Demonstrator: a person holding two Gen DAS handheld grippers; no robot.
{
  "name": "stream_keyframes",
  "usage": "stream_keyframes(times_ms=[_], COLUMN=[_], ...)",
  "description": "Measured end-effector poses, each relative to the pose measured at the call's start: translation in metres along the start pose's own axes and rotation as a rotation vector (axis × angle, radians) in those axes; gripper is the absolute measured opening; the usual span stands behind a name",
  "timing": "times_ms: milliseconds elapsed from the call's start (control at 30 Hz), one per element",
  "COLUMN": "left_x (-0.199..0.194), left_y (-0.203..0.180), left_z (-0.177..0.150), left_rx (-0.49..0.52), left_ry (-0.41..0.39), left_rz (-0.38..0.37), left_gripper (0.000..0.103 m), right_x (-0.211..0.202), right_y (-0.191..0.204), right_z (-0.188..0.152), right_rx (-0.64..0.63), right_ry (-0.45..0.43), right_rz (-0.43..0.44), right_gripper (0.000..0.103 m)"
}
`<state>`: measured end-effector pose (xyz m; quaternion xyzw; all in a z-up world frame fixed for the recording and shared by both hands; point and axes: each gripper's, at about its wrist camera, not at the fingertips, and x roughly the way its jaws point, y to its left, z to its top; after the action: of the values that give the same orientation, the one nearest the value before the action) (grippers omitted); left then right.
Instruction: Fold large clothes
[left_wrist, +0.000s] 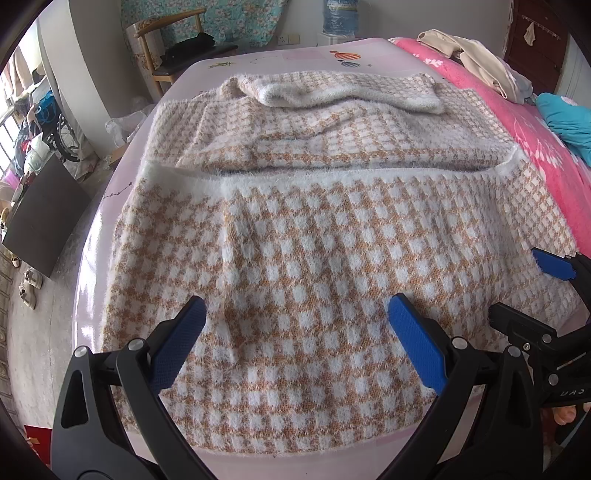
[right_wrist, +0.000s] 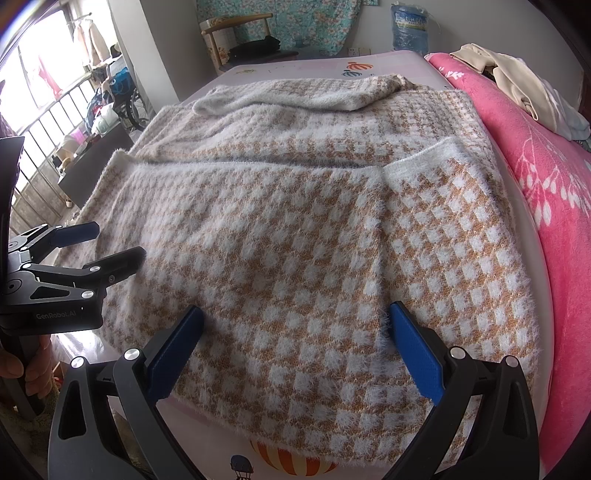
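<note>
A fuzzy checked sweater in tan and white lies spread on a pale pink tabletop, partly folded: its near portion is laid flat toward the cameras, with a white ribbed edge running across the middle, and a sleeve with a white cuff is folded across the far part. The left claw hovers low over the near part of the sweater with its 2 blue-padded fingers spread wide and nothing between them. The right claw is likewise released, its fingers set wide apart above the near hem, gripping nothing; whether either claw's pads touch the knit cannot be told. In the right wrist view the left claw appears at the left edge beside the sweater, with a person's hand on its handle. A pink flowered blanket runs along the right side of the tabletop, with a heap of cream clothes on it. A wooden chair stands beyond the far end, and a water bottle sits by the far wall.
</note>
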<state>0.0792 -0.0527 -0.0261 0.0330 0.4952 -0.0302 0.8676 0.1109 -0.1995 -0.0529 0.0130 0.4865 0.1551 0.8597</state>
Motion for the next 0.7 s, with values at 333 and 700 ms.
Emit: stream_keyframes(times_ms=[333,700], left_x=[-0.001,-0.03], left_y=[-0.002,0.033], left_z=[0.0,0.001], left_rx=[0.009,0.076], left_ry=[-0.006,-0.163], left_rz=[0.007,0.109], left_gripper=[0.096,0.096], right_x=[0.0,0.0], right_y=[0.0,0.0], right_z=[-0.001,-0.001], right_rx=[0.0,-0.004], right_ry=[-0.001,0.0], right_rz=[0.001,0.006], right_gripper=[0.097,0.097])
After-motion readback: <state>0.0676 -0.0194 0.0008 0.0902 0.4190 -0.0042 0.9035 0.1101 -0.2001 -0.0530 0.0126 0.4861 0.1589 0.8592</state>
